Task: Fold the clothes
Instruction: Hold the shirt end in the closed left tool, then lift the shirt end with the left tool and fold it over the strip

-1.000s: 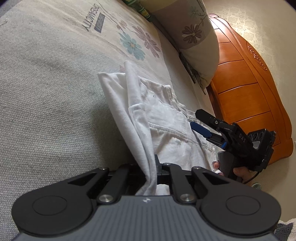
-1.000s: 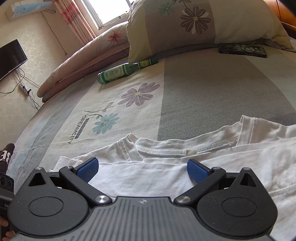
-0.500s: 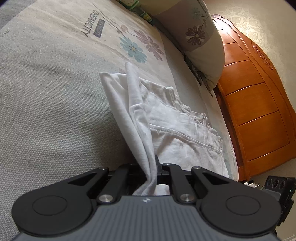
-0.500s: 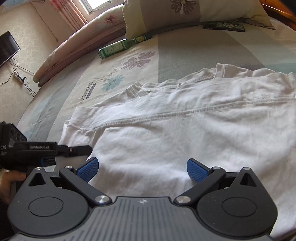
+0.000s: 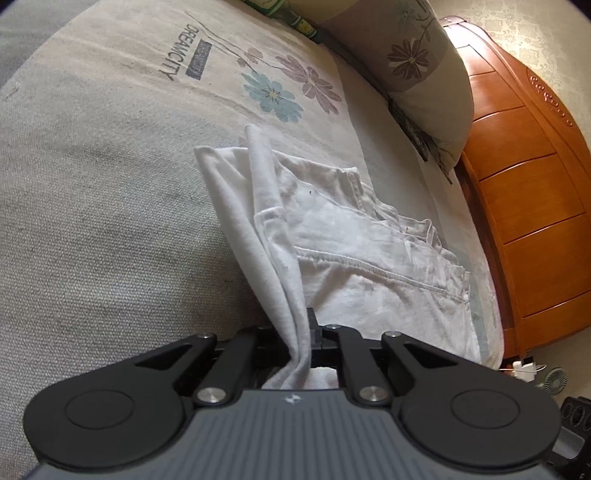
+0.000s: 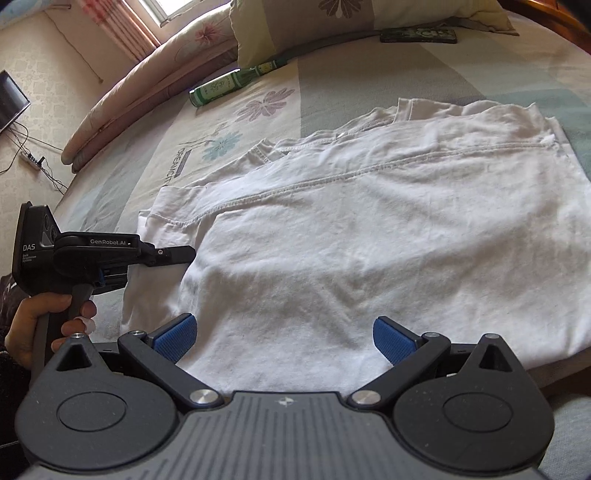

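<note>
The white shirt (image 6: 369,236) lies folded over on the bed (image 5: 92,221), toward its near edge. The left tool (image 5: 301,336) is clamped on a bunched fold at the shirt's left edge. The right tool (image 6: 284,338) gapes wide above the shirt's near hem, holding nothing

One white shirt (image 6: 369,236), one green bottle (image 6: 225,85), two pillows (image 6: 332,26), two hand-held grippers (image 6: 284,338).

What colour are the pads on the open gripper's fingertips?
Blue, on the right gripper; its fingertips show best in the right wrist view.
</note>
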A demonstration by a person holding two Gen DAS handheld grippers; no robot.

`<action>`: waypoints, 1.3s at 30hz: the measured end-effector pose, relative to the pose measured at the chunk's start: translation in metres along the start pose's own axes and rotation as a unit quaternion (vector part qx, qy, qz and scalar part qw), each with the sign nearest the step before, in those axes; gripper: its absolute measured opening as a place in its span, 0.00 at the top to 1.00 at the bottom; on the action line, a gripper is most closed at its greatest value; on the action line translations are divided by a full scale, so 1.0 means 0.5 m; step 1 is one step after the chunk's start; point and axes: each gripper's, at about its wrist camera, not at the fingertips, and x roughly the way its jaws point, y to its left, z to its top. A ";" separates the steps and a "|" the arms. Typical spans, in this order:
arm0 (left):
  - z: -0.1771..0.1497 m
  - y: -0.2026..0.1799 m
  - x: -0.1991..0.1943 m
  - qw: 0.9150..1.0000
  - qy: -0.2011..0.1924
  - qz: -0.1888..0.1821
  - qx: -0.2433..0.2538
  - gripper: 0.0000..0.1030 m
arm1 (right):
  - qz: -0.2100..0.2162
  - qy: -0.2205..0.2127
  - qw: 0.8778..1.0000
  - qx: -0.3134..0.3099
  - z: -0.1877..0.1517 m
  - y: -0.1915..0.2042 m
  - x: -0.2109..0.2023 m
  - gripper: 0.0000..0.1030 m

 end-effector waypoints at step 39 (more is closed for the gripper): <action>0.026 -0.586 0.099 0.974 0.078 -0.045 0.206 0.94 | -0.011 -0.086 0.996 -0.029 -0.054 -0.229 -0.257 0.00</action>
